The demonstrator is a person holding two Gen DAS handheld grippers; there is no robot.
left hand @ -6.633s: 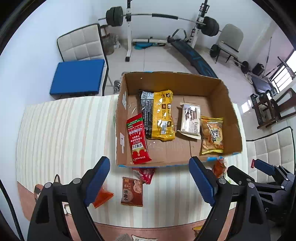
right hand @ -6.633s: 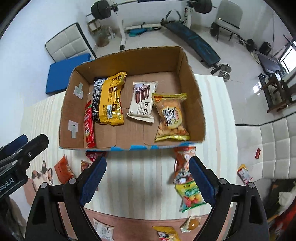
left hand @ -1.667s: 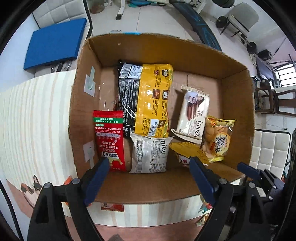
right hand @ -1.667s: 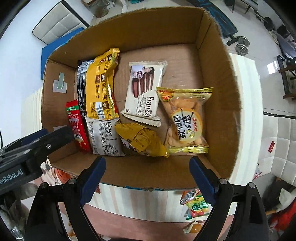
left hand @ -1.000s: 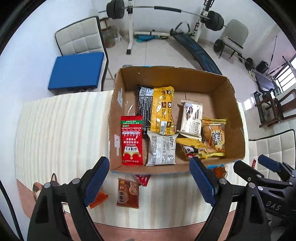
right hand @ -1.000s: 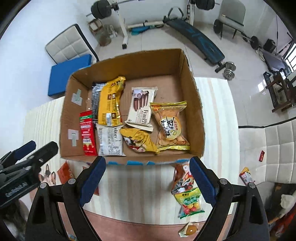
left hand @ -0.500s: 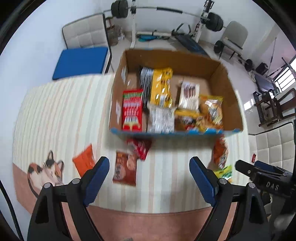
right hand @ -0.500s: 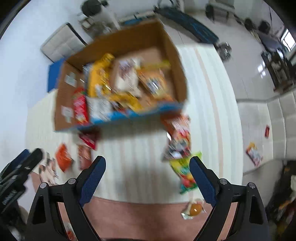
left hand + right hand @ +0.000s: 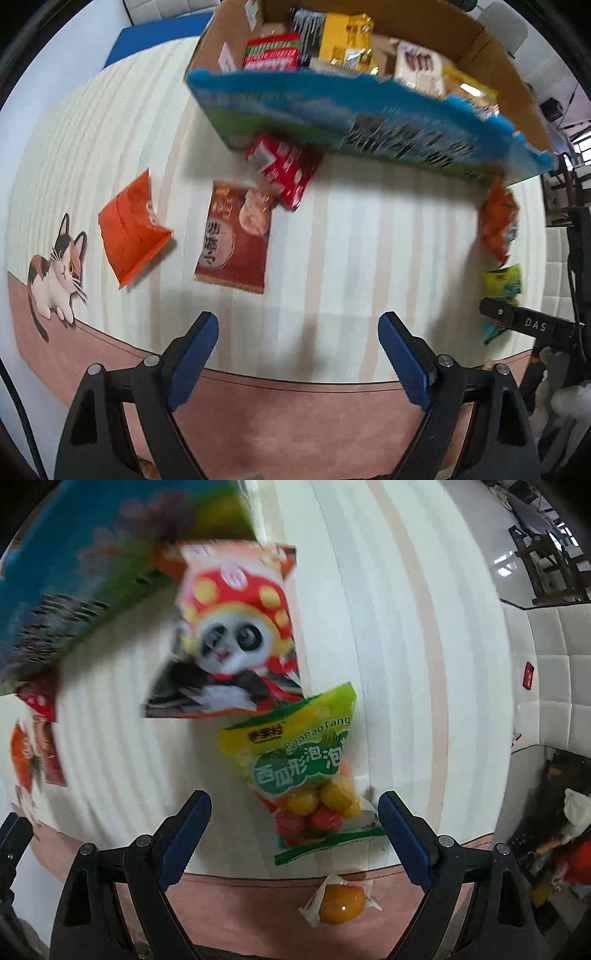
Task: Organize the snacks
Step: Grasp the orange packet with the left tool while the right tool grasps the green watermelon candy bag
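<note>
The cardboard box [image 9: 369, 110] with a blue printed front holds several snack packets and sits at the far side of the striped mat. My left gripper [image 9: 298, 345] is open and empty, low over the mat, short of a brown packet [image 9: 233, 238], a red packet [image 9: 284, 166] and an orange packet [image 9: 129, 236]. My right gripper [image 9: 294, 821] is open, its fingers on either side of a green candy bag [image 9: 306, 771] lying on the mat. A panda packet [image 9: 232, 635] lies just beyond it, by the box [image 9: 92, 565].
A small yellow wrapped sweet [image 9: 340, 902] lies near the mat's front edge. An orange packet [image 9: 498, 225] and the green bag [image 9: 502, 284] lie at the right in the left wrist view, beside the right gripper's arm [image 9: 532, 325]. A white padded seat [image 9: 554, 701] stands right of the table.
Both grippers have dropped from above the box down close to the mat. The right one now straddles the green candy bag; the left one faces the loose packets in front of the box.
</note>
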